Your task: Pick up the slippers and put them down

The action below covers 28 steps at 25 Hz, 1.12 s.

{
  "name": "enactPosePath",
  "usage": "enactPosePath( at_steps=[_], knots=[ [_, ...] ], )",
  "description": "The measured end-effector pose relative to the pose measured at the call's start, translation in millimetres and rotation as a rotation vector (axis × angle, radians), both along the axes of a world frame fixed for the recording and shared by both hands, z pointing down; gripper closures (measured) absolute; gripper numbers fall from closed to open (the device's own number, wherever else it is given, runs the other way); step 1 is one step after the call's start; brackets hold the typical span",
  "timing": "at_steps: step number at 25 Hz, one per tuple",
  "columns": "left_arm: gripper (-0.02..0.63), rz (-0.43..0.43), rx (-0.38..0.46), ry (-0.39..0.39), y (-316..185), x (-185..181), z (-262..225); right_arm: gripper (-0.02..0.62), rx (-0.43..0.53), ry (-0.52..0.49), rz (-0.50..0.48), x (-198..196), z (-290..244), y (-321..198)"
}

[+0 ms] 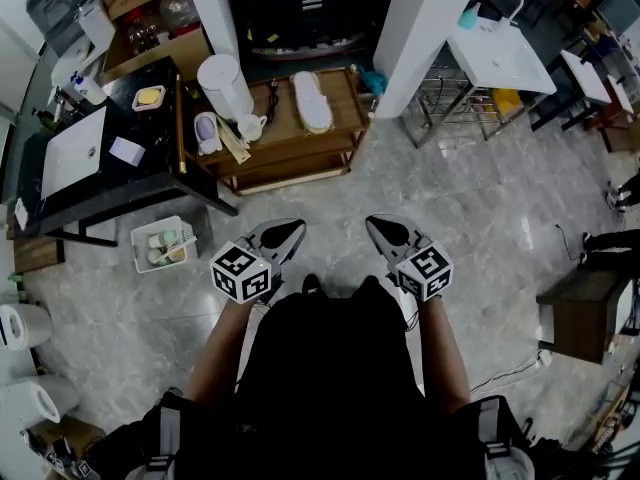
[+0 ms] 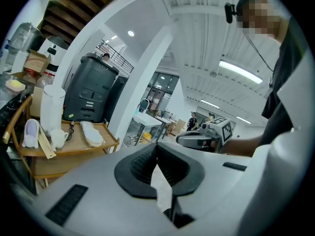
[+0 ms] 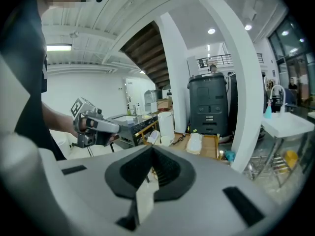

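Observation:
One white slipper lies flat on the right part of a low wooden cart; a second white slipper rests at the cart's left end. The left gripper view shows them as the flat slipper and the left-end slipper. In the right gripper view the flat slipper sits right of the other slipper. My left gripper and right gripper hang side by side over the floor, well short of the cart. Both are shut and empty.
A tall white cylinder and a white cup stand on the cart between the slippers. A black table stands left, with a white basket on the floor beside it. A white pillar and a white table are to the right.

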State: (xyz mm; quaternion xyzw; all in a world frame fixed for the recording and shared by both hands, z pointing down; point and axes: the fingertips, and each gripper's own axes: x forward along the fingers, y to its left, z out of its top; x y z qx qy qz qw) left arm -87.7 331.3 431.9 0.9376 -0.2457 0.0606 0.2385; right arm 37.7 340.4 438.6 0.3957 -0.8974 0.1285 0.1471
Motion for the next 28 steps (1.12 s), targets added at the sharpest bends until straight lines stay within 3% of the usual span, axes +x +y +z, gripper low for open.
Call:
enactPosePath(
  at_steps=[6, 14, 28],
  knots=[
    [0.6, 0.002, 0.007, -0.03, -0.9, -2.2, -3.0, 0.588, -0.063, -0.032, -0.021, 2.0, 5.6, -3.1],
    [0.6, -0.046, 0.0, -0.07, -11.5, 16.1, 1.5, 0.588, -0.101, -0.044, -0.05, 33.9, 17.7, -25.2],
    [0.6, -0.239, -0.029, -0.107, -57.8, 68.2, 6.0, 0.588, -0.099, 0.031, -0.304, 62.2, 27.6, -99.1]
  ],
)
